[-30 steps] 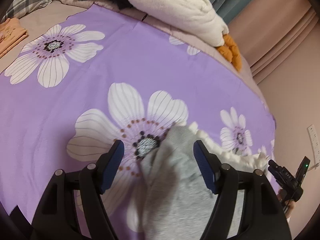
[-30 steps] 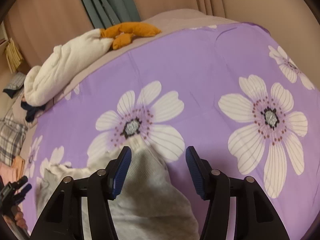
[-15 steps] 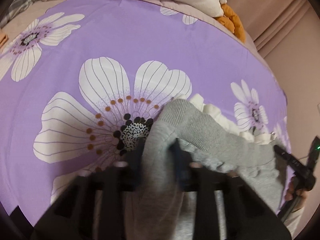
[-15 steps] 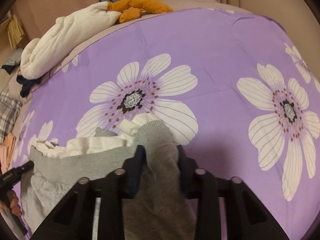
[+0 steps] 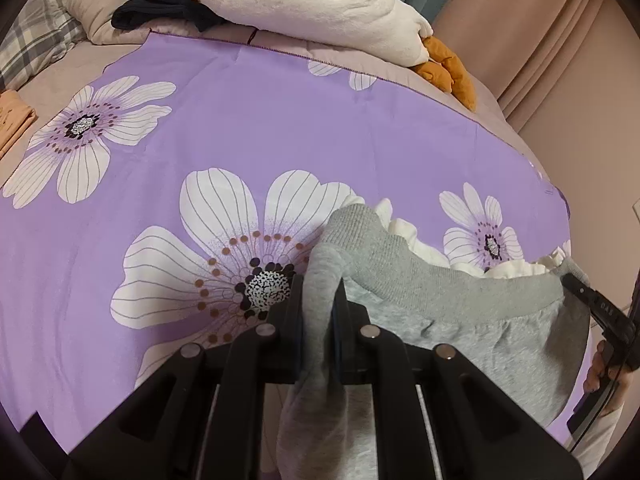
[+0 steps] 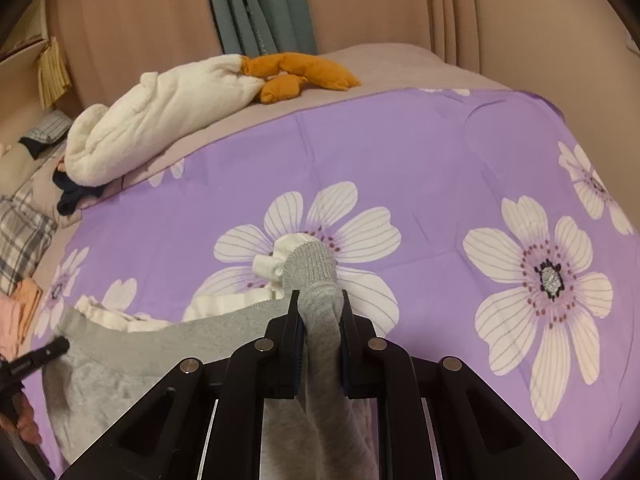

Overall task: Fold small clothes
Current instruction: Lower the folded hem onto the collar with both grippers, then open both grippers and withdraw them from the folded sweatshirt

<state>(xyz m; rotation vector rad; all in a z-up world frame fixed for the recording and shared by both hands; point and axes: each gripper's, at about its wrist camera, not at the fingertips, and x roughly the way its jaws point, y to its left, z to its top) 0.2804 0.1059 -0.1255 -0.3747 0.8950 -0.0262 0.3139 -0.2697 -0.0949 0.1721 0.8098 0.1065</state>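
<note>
Pinching opposite corners of the grey garment (image 5: 460,320), the left gripper (image 5: 318,312) and right gripper (image 6: 320,320) each clamp its ribbed waistband just ahead; soft, light knit, likely sagging between them above the bed (image 5: 280,128).

Grey knit sweatshirt (image 5: 460,312) with white frilled lining: near, on purple flowered bedsheet (image 5: 240,120). Fluffy white blanket (image 5: 312,0) far (orange plush toy (image 5: 448,68) touching its right end).

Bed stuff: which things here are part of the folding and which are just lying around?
Job: grey garment with its white frill; left gripper and right gripper, both clamped on it.

Lying about: cream blanket, orange plush, dark clothes, plaid pillow.
</note>
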